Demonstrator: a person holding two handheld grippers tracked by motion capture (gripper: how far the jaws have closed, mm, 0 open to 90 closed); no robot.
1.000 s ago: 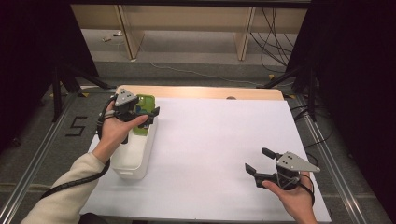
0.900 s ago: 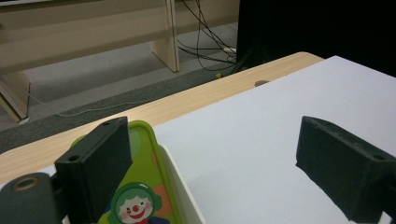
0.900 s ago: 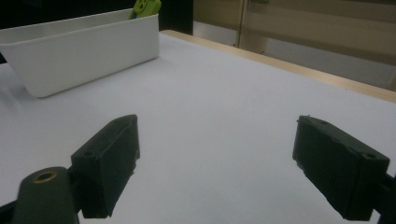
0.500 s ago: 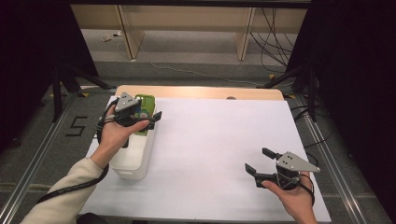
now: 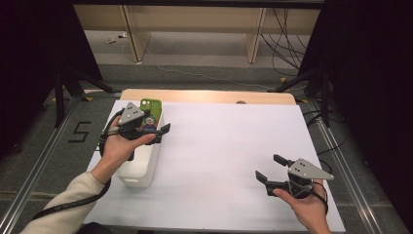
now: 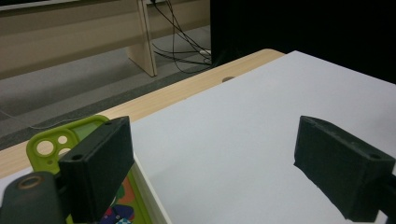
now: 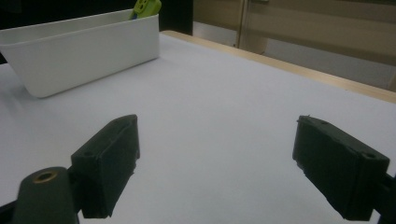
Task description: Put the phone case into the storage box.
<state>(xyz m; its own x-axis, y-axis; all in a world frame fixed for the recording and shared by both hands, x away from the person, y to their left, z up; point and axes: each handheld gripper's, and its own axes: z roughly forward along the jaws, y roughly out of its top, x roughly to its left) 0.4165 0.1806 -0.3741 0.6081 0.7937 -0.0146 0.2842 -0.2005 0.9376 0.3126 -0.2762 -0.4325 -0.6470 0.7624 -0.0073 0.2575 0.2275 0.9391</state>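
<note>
A lime-green phone case (image 5: pixel 152 106) with a colourful picture on it stands tilted at the far end of a white bin (image 5: pixel 139 168) on the left of the table. My left gripper (image 5: pixel 158 128) hovers over that end of the bin, open, with nothing between its jaws. In the left gripper view the case (image 6: pixel 49 144) rises behind the left jaw of my left gripper (image 6: pixel 210 163). My right gripper (image 5: pixel 269 167) rests low at the near right, open and holding nothing. In the right gripper view the bin (image 7: pixel 84 46) and the case's tip (image 7: pixel 145 7) lie beyond my right gripper (image 7: pixel 215 163).
A white sheet (image 5: pixel 229 141) covers the table, with a strip of bare wood (image 5: pixel 209 96) along the far edge. Metal rails (image 5: pixel 350 170) run down both sides. Cables and wooden furniture legs (image 5: pixel 255 39) stand on the floor beyond.
My left gripper has drawn slightly toward the person and to the right above the bin, uncovering more of the green case. The right hand has kept still.
</note>
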